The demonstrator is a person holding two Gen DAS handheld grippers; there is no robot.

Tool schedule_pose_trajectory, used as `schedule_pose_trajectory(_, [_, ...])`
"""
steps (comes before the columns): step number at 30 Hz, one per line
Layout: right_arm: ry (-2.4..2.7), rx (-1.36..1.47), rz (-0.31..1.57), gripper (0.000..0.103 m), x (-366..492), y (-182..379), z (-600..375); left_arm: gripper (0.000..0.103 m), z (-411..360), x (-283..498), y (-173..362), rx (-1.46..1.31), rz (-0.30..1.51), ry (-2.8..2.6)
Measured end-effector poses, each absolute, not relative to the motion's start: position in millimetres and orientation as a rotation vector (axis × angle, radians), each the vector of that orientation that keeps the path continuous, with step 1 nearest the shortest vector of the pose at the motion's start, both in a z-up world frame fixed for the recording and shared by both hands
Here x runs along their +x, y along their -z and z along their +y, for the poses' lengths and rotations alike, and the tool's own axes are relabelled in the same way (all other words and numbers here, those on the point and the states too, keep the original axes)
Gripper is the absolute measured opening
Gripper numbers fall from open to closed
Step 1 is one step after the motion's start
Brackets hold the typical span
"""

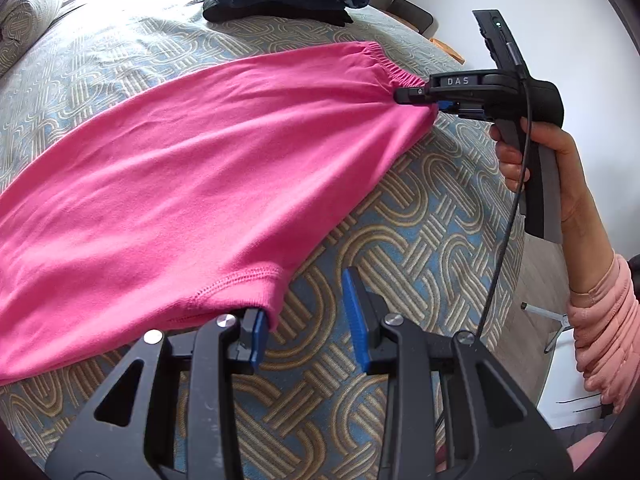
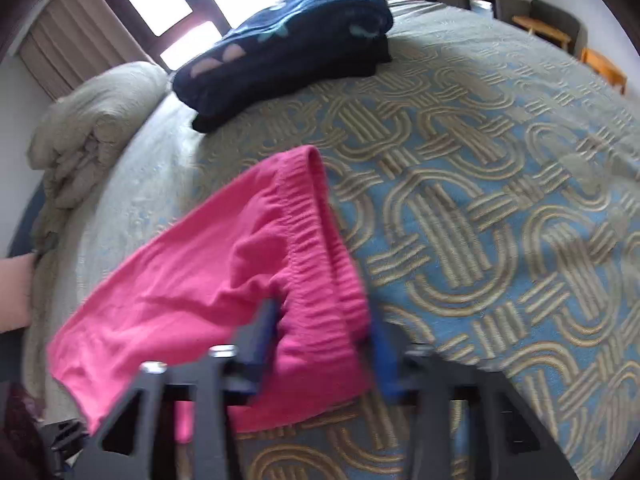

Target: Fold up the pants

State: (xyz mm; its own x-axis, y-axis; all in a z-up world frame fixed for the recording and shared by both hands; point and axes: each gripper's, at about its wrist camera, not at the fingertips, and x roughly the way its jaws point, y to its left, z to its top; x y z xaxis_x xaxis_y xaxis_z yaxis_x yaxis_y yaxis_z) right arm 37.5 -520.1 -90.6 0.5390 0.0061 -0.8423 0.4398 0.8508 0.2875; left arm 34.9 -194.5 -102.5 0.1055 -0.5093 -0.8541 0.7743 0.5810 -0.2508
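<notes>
I've got the pink pants (image 1: pixel 192 168) stretched out over the bed (image 1: pixel 420 216), lying mostly flat on the patterned cover w/ the waist end lifted a bit. My right gripper (image 1: pixel 416 98) is pinching the gathered waistband (image 2: pixel 320 280) at one corner; in the right wrist view the elastic edge sits bunched between the blue pads, so it's clamped on fabric, not empty. Holding it there keeps the top edge taut, prob so I can carry the waist over toward the leg end for the fold.

My left gripper (image 1: pixel 310 320) is down at the leg hem (image 1: pixel 240 280). Its jaws stand apart; the left pad (image 1: pixel 256 334) is right at the hem corner, maybe touching, but the other pad is clear of the cloth over bare bedcover. So no grip there yet, as I read it. It looks placed to pin or catch that corner so the leg doesn't drag when the waist moves.

Other stuff: a folded dark blue stack (image 2: pixel 288 44) sits farther up the bed, well apart from the pants, not in the way. A rumpled beige blanket (image 2: pixel 96 120) is heaped at the bed edge near the window. The right wrist view is blurred, so fine detail there is unclear.
</notes>
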Motion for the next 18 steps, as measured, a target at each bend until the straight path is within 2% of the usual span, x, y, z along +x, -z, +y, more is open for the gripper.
schedule_pose_trajectory(4, [0.316,0.514,0.948,0.023,28.8,80.7,-524.3,0.035,-197.5,29.0,96.5,0.298,1.081,0.995])
schedule_pose_trajectory(6, [0.336,0.528,0.995,0.032,33.1,94.3,-532.2,0.035,-199.8,26.5,100.7,0.315,1.078,0.982])
schedule_pose_trajectory(8, [0.330,0.554,0.960,0.037,30.1,96.5,-537.5,0.035,-198.6,25.2,103.9,0.301,1.083,0.977])
schedule_pose_trajectory(10, [0.373,0.505,0.953,0.051,27.2,91.8,-534.1,0.036,-195.7,24.4,104.5,0.276,1.090,0.976])
schedule_pose_trajectory(11, [0.417,0.465,0.953,0.063,24.4,89.2,-532.2,0.036,-194.9,23.7,103.7,0.273,1.088,0.976])
schedule_pose_trajectory(12, [0.459,0.426,0.951,0.069,22.4,86.7,-530.0,0.036,-194.0,22.4,102.2,0.277,1.081,0.977])
schedule_pose_trajectory(18, [0.562,0.355,0.914,0.070,17.9,69.1,-521.9,0.038,-189.9,18.5,98.3,0.259,1.074,0.972])
